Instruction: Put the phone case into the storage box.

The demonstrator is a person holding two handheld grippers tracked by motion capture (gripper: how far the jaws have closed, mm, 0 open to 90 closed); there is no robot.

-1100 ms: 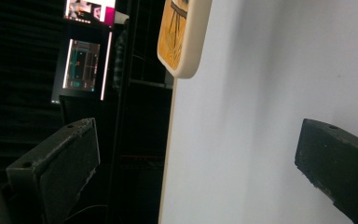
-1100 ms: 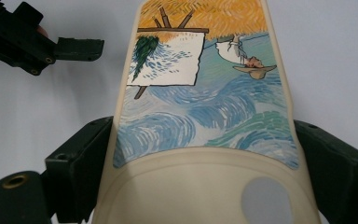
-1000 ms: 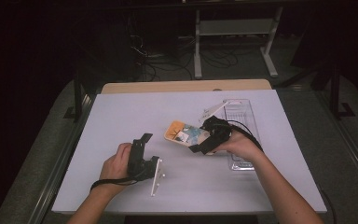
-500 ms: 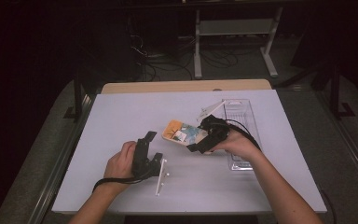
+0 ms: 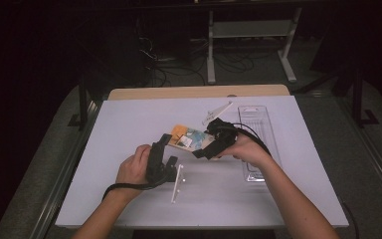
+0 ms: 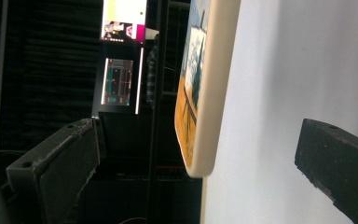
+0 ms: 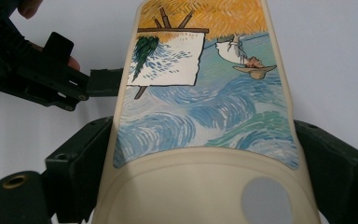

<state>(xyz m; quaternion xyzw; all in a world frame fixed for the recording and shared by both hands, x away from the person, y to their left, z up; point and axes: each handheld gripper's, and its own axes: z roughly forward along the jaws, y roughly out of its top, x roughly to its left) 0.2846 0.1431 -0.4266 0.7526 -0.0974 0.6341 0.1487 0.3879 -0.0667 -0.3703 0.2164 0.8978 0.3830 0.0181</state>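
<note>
the right hand-held gripper [image 5: 206,151] clamps a cream phone case [image 5: 189,138] mid-worktop [image 5: 278,209], long axis toward ten o'clock, painted in orange and blue swirls. the left hand-held gripper [image 5: 163,141] gapes wide at its far end.

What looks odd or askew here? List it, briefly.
The painted case is off the table, clamped by the right tool, its picture upside down in the right gripper view. The clear tray lies empty. White strips lie scattered apart. No damage or spill shows.
</note>
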